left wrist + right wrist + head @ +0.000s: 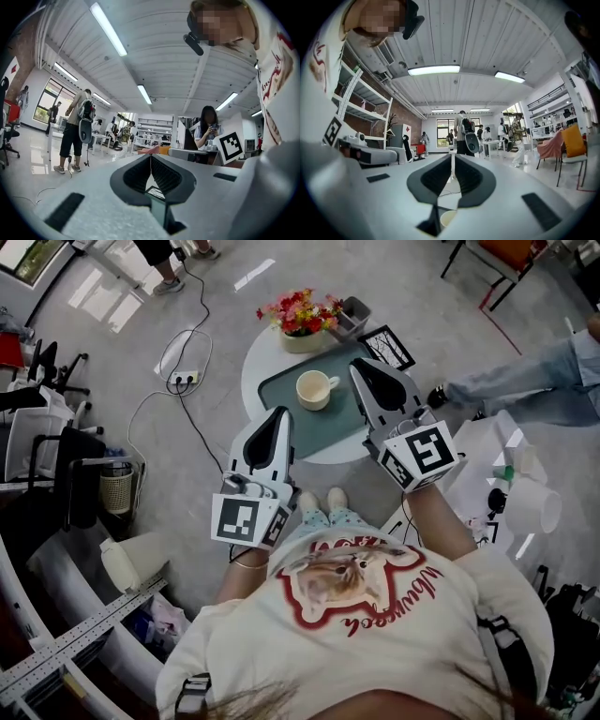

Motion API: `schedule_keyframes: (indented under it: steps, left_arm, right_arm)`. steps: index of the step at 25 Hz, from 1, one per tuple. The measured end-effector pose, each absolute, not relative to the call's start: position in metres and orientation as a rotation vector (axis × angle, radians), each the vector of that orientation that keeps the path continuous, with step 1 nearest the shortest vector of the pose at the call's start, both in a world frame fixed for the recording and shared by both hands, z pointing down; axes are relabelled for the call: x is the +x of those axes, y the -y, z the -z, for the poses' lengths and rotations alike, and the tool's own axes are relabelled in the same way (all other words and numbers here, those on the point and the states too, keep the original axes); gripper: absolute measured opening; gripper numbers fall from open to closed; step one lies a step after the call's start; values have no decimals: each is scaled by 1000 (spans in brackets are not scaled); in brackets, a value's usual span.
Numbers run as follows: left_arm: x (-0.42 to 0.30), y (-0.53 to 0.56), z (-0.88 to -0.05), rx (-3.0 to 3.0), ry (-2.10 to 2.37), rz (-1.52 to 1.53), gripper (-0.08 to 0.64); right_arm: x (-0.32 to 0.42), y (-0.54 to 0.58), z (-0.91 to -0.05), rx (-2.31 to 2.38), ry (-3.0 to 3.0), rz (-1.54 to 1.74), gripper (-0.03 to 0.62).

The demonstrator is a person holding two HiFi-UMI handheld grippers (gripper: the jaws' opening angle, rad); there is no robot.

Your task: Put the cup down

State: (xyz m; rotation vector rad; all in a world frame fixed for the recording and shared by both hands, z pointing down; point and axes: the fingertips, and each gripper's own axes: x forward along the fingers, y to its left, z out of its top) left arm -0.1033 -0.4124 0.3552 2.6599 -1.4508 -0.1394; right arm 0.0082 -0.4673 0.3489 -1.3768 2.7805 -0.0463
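Cream-coloured and upright, the cup [315, 389] stands on a grey-green tray [323, 429] in the middle of a small round white table [251, 364], its handle turned toward the right gripper [358, 367]. That gripper hangs over the tray's right side, near the cup but not touching it, and hides that part of the tray; its jaws are pressed together with nothing between them, and in the right gripper view the cup's rim [448, 217] shows below them. The left gripper [283, 412] sits over the table's near-left edge, apart from the cup, its jaws likewise together and empty. At the back of the table stand a pot of red and yellow flowers [301, 312], a small grey box [356, 311] beside it and a black-framed card [388, 345] at the right rim — none touches the cup. A white cable [173, 399] snakes over the grey floor to the left.
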Motion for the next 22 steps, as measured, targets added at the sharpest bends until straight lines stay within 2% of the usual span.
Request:
schedule_keyframes:
  steps: [9, 22]
  left_arm:
    - [-78, 417, -317, 2739, 1411, 190, 15]
    - [-65, 416, -306, 2706, 1502, 242, 15]
  right_arm:
    - [4, 442, -292, -1243, -2796, -65, 32]
    - [28, 430, -271, -1132, -2770, -22, 32]
